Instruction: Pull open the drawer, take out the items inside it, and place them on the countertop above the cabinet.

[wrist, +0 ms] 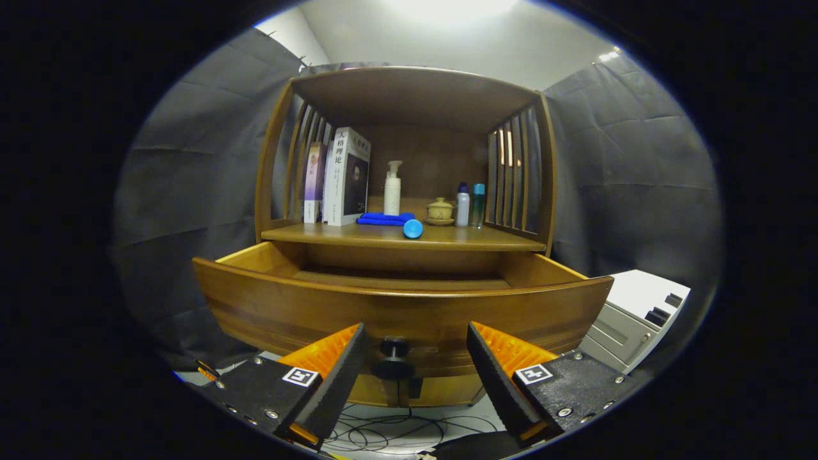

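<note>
Gripper view has the drawer [402, 306] sitting across the middle of the frame, pulled well out from the cabinet [409, 96], its curved front facing you and its dark round knob [393, 358] low in the centre. Your gripper [415, 358] is released, fingers spread wide, and the knob sits right between them with a clear gap on either side, so nothing is being held. From this low angle the drawer front hides most of the inside; you can see the far wall and a strip of floor, but whether anything lies in there I cannot tell. Above it, in the centre of the frame, the countertop [460, 237] carries a small blue round thing [413, 229] near its front edge, a folded blue cloth [385, 219], a white pump bottle [392, 188], upright books [347, 176] at centre left, a lidded cup [440, 210] and two slim bottles [470, 204] toward the right. Here is the risk as I judge it: reach in blind over that tall front and you could clip the edge with your fingers. That counter is also crowded, so a careless set-down could nudge the blue round thing off the lip or tip the pump bottle.
</note>
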